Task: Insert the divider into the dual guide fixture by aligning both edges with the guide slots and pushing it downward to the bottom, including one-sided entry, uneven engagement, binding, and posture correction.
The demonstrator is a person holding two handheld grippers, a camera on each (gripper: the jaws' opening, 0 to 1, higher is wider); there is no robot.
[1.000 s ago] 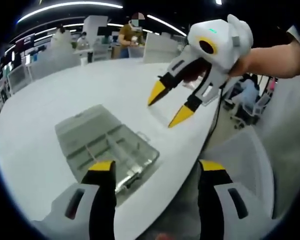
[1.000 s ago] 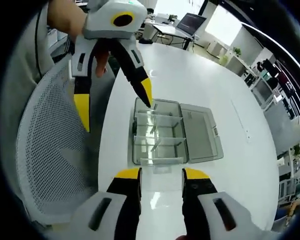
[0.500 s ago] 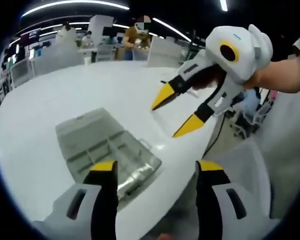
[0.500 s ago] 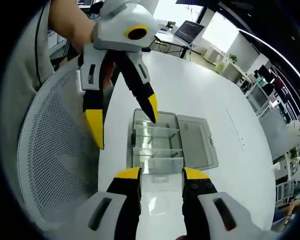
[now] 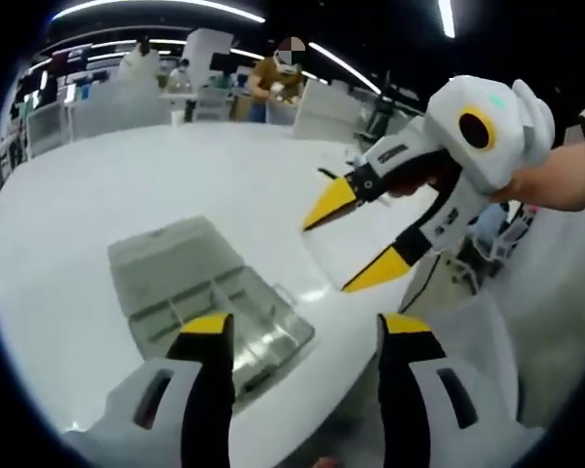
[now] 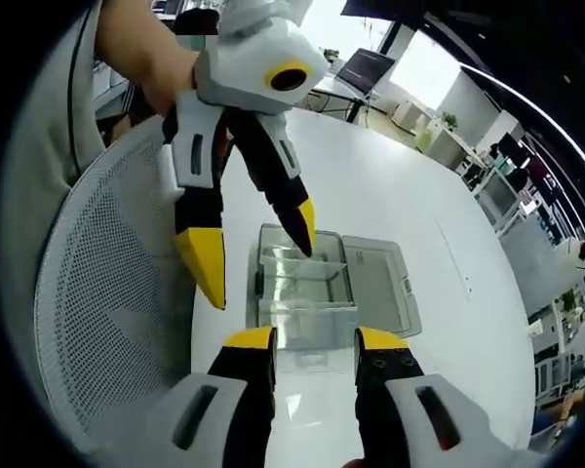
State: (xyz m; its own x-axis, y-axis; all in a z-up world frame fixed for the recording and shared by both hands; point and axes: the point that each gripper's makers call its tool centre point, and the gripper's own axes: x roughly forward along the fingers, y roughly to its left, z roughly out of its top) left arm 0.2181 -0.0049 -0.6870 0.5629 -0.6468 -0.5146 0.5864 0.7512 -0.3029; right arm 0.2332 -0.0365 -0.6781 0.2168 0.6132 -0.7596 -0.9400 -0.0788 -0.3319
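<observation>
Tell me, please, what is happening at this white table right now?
A person holds a pair of tongs in each hand above a white table. A clear compartment box lies open on it, lid flat beside it. Both the left tongs and the right tongs hang open and hold nothing.
</observation>
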